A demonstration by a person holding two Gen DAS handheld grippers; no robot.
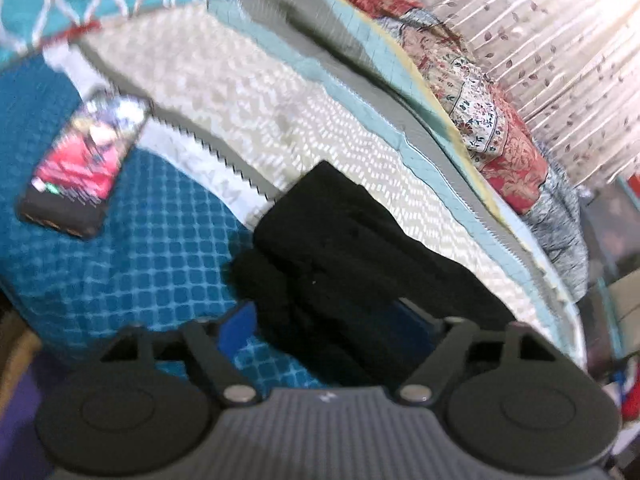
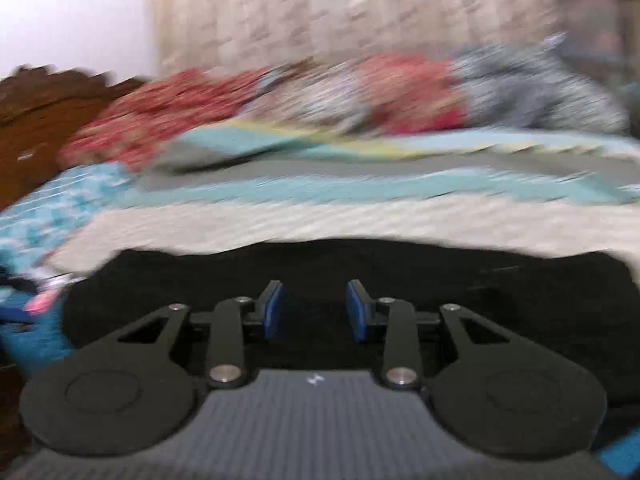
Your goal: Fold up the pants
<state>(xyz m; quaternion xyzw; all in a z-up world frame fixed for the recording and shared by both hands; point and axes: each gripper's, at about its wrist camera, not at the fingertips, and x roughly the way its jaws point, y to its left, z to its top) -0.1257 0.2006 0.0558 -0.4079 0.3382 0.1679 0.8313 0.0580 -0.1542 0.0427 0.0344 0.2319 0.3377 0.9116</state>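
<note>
The black pants [image 1: 340,256] lie bunched on the bed, partly on a cream quilt and partly on a blue checked cover. My left gripper [image 1: 324,328] has its blue pads wide apart, with pants fabric lying between and over them; it is open. In the right wrist view the black pants [image 2: 200,276] spread flat right in front. My right gripper [image 2: 314,312] hovers just over them, its blue pads [image 2: 272,312] apart with nothing between them. The right view is motion-blurred.
A phone [image 1: 84,168] with a lit screen lies on the blue checked cover [image 1: 152,248] at left. A cream quilt [image 1: 248,92] and teal-grey blanket [image 1: 352,40] lie behind, floral bedding [image 1: 496,136] and a curtain [image 1: 560,40] beyond. A wooden headboard [image 2: 44,120] is at far left.
</note>
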